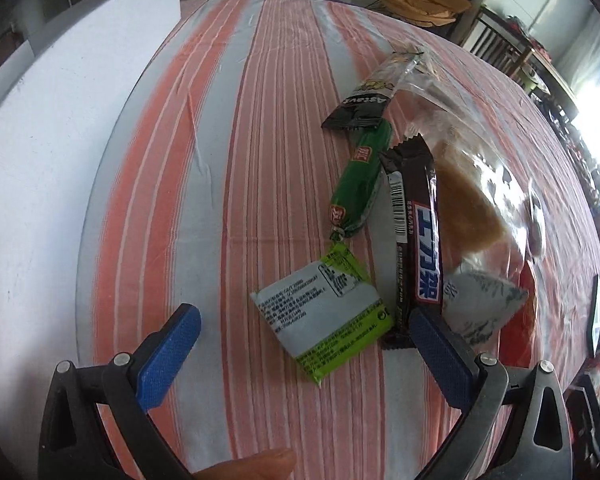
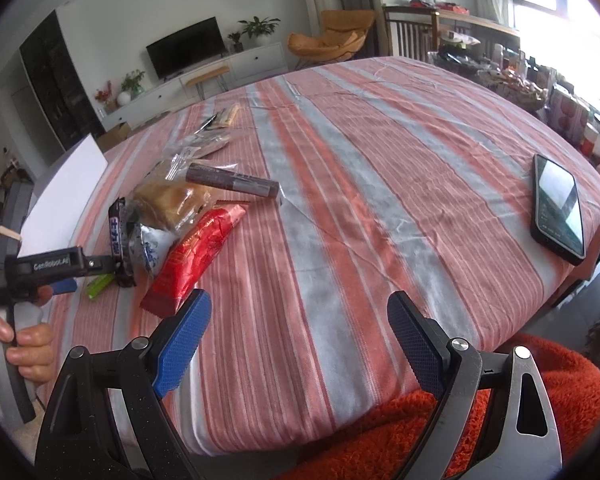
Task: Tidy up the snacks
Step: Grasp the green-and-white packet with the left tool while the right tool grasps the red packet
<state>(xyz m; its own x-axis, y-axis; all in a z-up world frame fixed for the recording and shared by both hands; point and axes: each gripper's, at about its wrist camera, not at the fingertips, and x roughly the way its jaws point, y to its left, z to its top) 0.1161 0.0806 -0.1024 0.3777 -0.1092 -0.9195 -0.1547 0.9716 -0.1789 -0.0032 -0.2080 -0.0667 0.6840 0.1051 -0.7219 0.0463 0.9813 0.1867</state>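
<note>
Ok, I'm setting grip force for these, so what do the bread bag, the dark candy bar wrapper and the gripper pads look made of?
Bread bag: thin clear plastic film, glossy; the bread shows through and it glares. Candy bar wrapper: printed plastic or foil film, shiny, with crimped zigzag ends. Left gripper pads: blue, matte, cross-hatched, probably rubber or textured plastic.

Left gripper [image 1: 304,334] spread wide, low over the near part of the counter [image 1: 228,128]. White-green packet [image 1: 324,320] lies between its fingers; dark chocolate bar [image 1: 414,232] touches the right finger. Snack pile blocks the right side: green stick [image 1: 358,182], bagged bread [image 1: 464,200], black sachet [image 1: 360,108]. Striped cloth left of the pile is bare up to the white board [image 1: 60,120].

Right gripper [image 2: 300,338] spread wide, bare cloth ahead. Red packet [image 2: 198,256] near-left; phone [image 2: 558,208] far right.
</note>
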